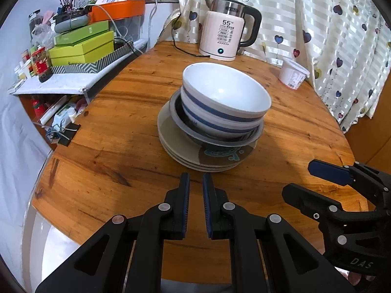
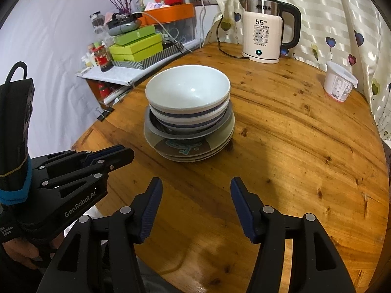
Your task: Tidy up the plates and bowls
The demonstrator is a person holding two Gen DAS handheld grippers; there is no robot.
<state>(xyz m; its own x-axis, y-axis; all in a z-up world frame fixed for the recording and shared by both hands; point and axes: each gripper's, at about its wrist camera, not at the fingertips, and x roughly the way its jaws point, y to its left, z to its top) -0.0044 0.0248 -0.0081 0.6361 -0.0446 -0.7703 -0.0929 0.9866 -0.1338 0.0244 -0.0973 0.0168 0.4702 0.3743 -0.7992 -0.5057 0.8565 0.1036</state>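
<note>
One stack stands mid-table: white bowls with blue bands (image 1: 224,97) (image 2: 188,97) nested on a grey-rimmed dish (image 1: 215,136) (image 2: 185,131), on several beige plates (image 1: 195,156) (image 2: 190,151). My left gripper (image 1: 196,179) is just in front of the stack, nearly shut, with only a narrow gap and nothing between the fingers. It also shows in the right wrist view (image 2: 122,153). My right gripper (image 2: 196,183) is open and empty, short of the stack. It shows at the right in the left wrist view (image 1: 315,178).
A white electric kettle (image 1: 224,34) (image 2: 266,31) with its cord stands at the back of the round wooden table (image 1: 122,134) (image 2: 293,146). A white lidded tub (image 1: 293,73) (image 2: 338,83) sits near the heart-print curtain. A cluttered shelf with green boxes (image 1: 80,48) (image 2: 134,46) lies left.
</note>
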